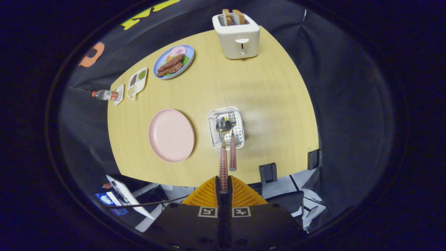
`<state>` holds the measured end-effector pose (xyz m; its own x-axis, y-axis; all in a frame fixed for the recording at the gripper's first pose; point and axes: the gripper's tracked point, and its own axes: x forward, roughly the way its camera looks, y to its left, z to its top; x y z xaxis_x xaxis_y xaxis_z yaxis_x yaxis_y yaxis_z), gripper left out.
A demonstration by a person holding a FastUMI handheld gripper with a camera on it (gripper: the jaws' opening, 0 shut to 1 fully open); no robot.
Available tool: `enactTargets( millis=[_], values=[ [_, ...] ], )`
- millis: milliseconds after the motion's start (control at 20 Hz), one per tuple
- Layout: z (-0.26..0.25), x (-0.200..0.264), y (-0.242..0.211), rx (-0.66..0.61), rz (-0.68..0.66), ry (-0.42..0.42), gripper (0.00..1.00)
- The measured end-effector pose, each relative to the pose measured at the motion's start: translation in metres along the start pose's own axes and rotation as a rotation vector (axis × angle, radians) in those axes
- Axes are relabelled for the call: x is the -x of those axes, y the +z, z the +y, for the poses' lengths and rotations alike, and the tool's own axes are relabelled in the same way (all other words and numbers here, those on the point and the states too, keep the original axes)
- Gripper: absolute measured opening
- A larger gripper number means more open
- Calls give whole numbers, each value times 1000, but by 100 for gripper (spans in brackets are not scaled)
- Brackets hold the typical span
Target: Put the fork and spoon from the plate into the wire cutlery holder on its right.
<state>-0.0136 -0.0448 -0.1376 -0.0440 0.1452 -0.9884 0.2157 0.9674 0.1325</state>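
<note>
Gripper [223,184] clamped on the spoon [223,157] handle, bowl over the wire holder [226,127]; fork [232,153] stands inside, pink plate [171,135] beside

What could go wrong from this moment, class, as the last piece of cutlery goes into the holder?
1. The tool is shut on the spoon at its handle end, so the bowl may swing and catch the wire cutlery holder's rim.
2. The fork already leans out of the holder toward the tool; a nudge might tip it out.
3. The light holder could slide or topple.
</note>
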Motion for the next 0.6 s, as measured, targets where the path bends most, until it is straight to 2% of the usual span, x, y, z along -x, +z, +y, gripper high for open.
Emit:
enactTargets(
  millis=[200, 400, 450, 500, 600],
  values=[
    [0, -24, 13, -17, 68, -31, 0],
    [7, -39, 26, -40, 74, -18, 1],
    [9, -42, 26, -50, 72, -6, 3],
    [9, -41, 26, -49, 66, 0, 10],
    [7, -39, 29, -36, 24, 6, 17]
  ],
)
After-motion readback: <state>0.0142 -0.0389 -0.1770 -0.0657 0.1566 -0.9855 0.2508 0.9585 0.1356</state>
